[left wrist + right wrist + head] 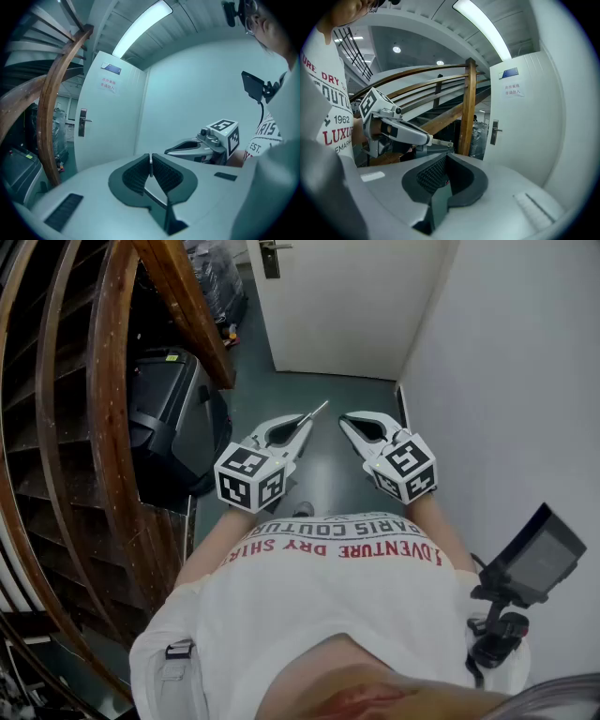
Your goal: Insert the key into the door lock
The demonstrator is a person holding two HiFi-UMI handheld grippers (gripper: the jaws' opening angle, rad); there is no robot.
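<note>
Dark floor (323,381) runs to a white door (347,306) with a lever handle (273,253). A wooden stair rail (103,427) and a black case (169,409) crowd the left. The left claw (305,420) pinches the key (319,410), well short of the door. The right claw (346,419) is pressed together.

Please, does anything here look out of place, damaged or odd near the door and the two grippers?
Nothing stands out. The key sticks straight out of the left gripper, which is shut on it. The right gripper is shut and empty. The white door ahead looks whole, with its handle level.
</note>
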